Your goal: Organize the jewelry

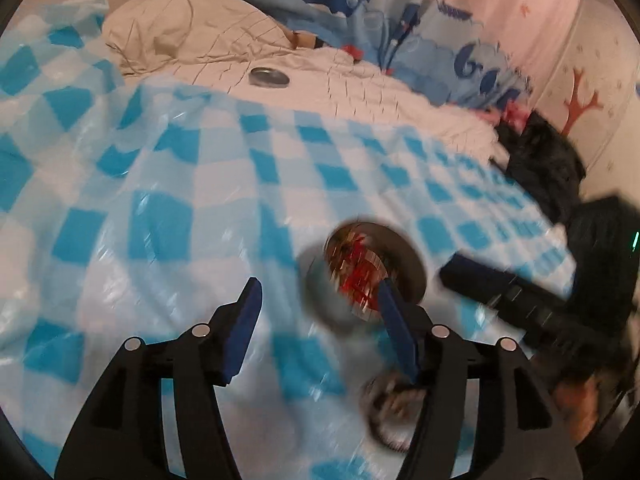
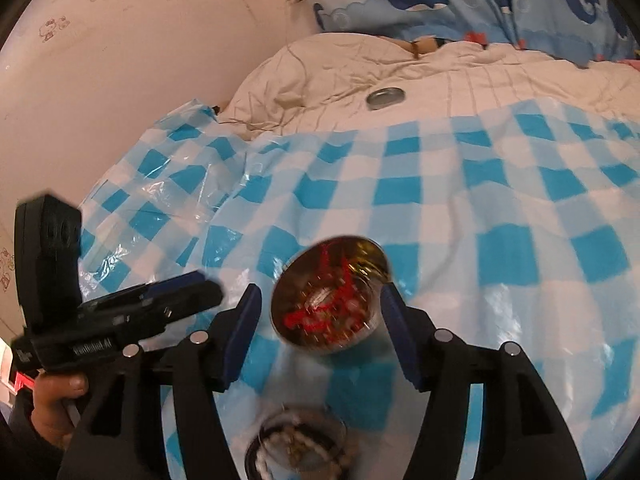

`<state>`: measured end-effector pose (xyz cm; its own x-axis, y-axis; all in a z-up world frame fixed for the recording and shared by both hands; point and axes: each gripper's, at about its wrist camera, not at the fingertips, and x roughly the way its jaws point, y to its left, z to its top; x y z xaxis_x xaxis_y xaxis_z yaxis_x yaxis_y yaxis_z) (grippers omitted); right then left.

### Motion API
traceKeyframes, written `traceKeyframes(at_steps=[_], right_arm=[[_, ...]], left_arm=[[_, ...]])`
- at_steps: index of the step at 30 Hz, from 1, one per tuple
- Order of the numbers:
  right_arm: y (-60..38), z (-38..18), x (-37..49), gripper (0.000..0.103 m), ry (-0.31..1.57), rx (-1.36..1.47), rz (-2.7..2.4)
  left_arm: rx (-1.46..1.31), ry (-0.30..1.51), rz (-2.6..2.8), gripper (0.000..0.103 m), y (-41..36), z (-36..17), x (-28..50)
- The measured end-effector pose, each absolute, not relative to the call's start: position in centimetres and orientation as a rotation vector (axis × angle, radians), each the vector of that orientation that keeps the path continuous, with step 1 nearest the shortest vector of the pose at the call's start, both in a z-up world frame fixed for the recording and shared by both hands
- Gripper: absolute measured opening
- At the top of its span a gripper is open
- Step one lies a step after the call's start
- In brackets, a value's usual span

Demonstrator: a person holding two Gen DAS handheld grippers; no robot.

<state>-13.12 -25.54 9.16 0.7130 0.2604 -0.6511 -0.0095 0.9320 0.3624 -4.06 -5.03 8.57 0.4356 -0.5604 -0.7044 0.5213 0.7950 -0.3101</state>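
A round metal tin holding red and gold jewelry sits on the blue-checked sheet. My right gripper is open, its jaws on either side of the tin. A second round container with dark and pale beaded pieces lies just below it. In the left wrist view the tin is beside my open, empty left gripper, and the second container is partly hidden behind the right finger. The right gripper shows at the right edge. A metal lid lies far back on the beige quilt.
A beige quilt and whale-print bedding lie at the back. A black cloth heap sits at the right in the left wrist view. A wall stands to the left. The left gripper and a hand show at lower left.
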Motion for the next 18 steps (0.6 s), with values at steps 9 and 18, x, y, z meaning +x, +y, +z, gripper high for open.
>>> traceKeyframes(at_steps=[9,18], right_arm=[[-24.4,5.5,-18.1,0.069,0.924,0.306,0.143],[-29.9,5.5,-20.5,0.077,0.862,0.533,0.014]], left_arm=[[0.036,0.923,-0.73,0.061,-5.0,6.4,-8.5],[0.316,0.884,-0.864,0.062,-10.3,4.5,-13.1]])
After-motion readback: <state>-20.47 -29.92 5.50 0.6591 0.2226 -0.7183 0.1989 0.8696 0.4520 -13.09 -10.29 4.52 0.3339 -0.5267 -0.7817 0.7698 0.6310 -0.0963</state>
